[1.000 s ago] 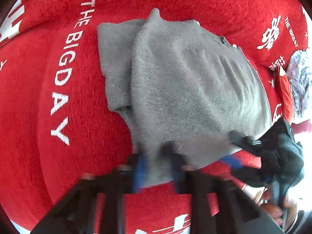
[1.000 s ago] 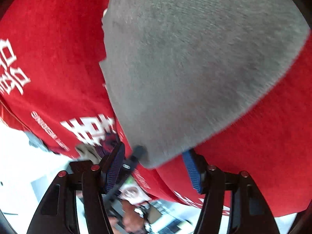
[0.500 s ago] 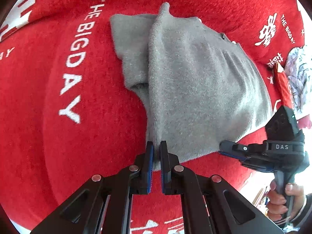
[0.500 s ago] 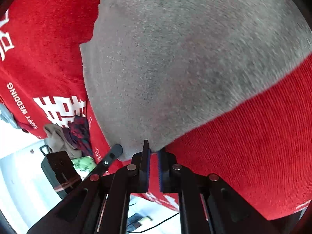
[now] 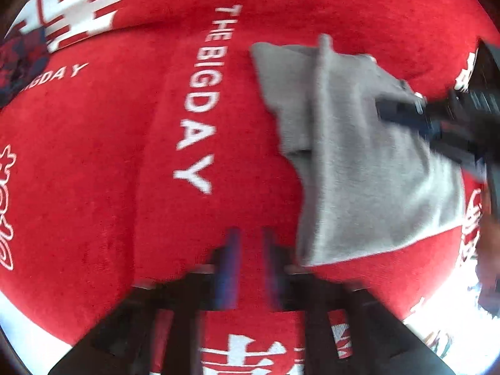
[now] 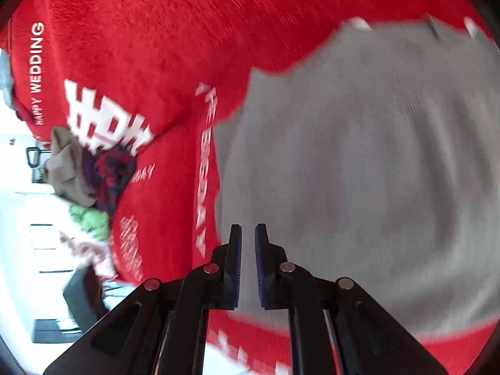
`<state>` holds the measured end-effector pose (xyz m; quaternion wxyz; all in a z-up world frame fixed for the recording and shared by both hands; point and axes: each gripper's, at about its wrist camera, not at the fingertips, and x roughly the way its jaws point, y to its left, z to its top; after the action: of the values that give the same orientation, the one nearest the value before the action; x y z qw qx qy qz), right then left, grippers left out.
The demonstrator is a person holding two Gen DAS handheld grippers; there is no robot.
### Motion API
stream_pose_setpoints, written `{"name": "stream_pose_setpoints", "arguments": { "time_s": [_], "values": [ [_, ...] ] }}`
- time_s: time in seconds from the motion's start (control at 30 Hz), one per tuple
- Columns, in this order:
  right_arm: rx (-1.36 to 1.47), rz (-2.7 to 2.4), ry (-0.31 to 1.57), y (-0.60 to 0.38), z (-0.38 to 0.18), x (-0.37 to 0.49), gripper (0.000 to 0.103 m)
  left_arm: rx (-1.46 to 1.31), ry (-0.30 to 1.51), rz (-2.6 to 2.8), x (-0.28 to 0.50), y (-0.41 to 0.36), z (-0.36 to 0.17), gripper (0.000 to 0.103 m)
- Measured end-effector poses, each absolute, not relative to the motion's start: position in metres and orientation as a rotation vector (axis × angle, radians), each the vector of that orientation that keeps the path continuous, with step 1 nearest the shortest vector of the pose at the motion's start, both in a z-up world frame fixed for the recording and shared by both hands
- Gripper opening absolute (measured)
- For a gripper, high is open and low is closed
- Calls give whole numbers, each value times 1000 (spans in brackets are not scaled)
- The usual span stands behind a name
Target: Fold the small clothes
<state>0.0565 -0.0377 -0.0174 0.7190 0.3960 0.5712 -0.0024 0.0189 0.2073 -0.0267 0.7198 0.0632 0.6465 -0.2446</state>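
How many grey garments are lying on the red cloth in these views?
1: a grey garment, partly folded, on the red cloth. A separate heap of clothes at the cloth's edge may hide others.

1. The grey garment [image 5: 368, 162] is a soft, fuzzy knit, folded into a rough rectangle.
2. It lies flat on the red cloth, a narrower folded layer sticking out along its left side.
3. Its near edge runs slantwise; the right wrist view [image 6: 359, 172] shows it blurred.
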Motion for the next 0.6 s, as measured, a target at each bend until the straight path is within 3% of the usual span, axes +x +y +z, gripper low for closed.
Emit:
{"name": "stream_pose_setpoints", "arguments": {
  "time_s": [0.03,0.07,0.33,0.6],
  "values": [
    [859,-20,1259,-41,-20,67,11,133,1422,-518,20,214,-26,102],
    [847,-26,1250,-40,-23,80,11,116,1387,-497,21,220,-22,103],
    [687,-50,1325,-7,-64,123,12,80,1366,-402,41,241,-23,103],
    [470,103,1373,26,-47,114,11,99,1404,-392,55,227,-32,103]
  ]
}}
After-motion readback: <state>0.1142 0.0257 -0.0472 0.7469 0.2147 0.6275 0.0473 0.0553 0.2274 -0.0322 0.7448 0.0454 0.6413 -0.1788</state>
